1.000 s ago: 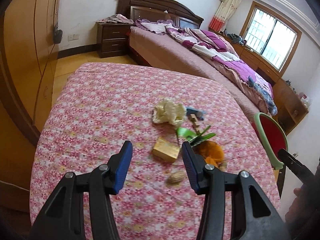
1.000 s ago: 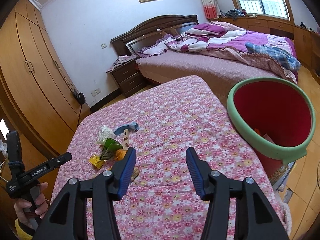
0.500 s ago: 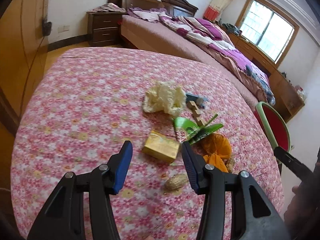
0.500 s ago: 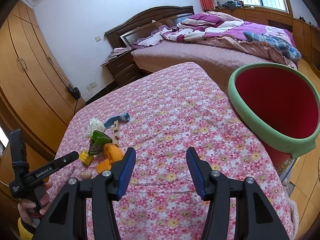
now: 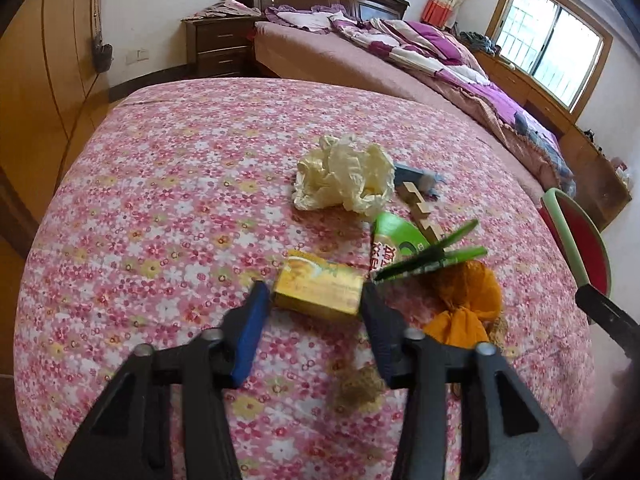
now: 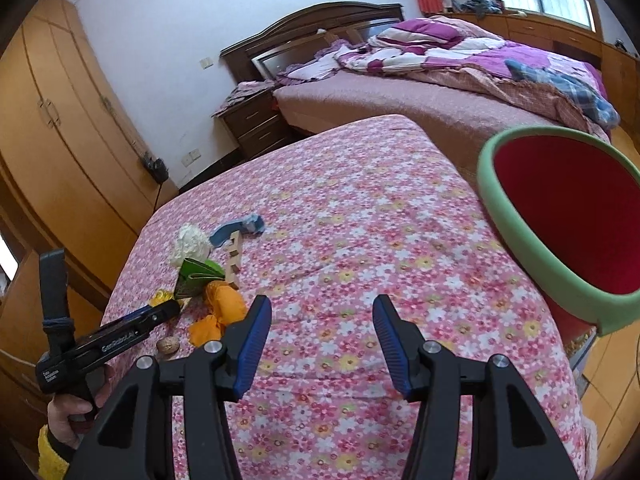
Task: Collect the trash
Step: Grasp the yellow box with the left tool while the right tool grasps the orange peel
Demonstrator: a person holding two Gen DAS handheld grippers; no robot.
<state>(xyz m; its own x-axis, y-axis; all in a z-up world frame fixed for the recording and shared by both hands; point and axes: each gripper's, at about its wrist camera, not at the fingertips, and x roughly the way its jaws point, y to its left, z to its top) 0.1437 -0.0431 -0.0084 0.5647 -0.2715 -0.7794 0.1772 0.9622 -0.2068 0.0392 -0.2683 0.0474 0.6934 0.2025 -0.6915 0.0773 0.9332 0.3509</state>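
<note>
A small yellow box (image 5: 320, 288) lies on the pink flowered bedspread (image 5: 180, 208). My left gripper (image 5: 314, 300) has come down around it. Its jaws are closing, with the box between the blue pads and a thin gap still showing on the left side. Around the box lie a crumpled cream paper (image 5: 344, 178), a green wrapper (image 5: 400, 240), an orange wrapper (image 5: 468, 296), a wooden piece (image 5: 420, 208) and a brown nut (image 5: 356, 388). My right gripper (image 6: 322, 312) hovers open over bare bedspread, nothing between its fingers. The red bin with a green rim (image 6: 560, 232) stands at the right.
A blue scrap (image 6: 240, 228) lies beyond the wooden piece. A hand (image 6: 68, 412) holds the left gripper at the bed's left edge. A second bed (image 6: 440, 92), a nightstand (image 6: 252, 120) and wardrobes (image 6: 60, 120) stand behind. The bed's edge drops off beside the bin.
My left gripper has sunk and moved forward onto the yellow box, and its jaws have narrowed around it. The right gripper has drifted slightly lower over the bedspread, still open.
</note>
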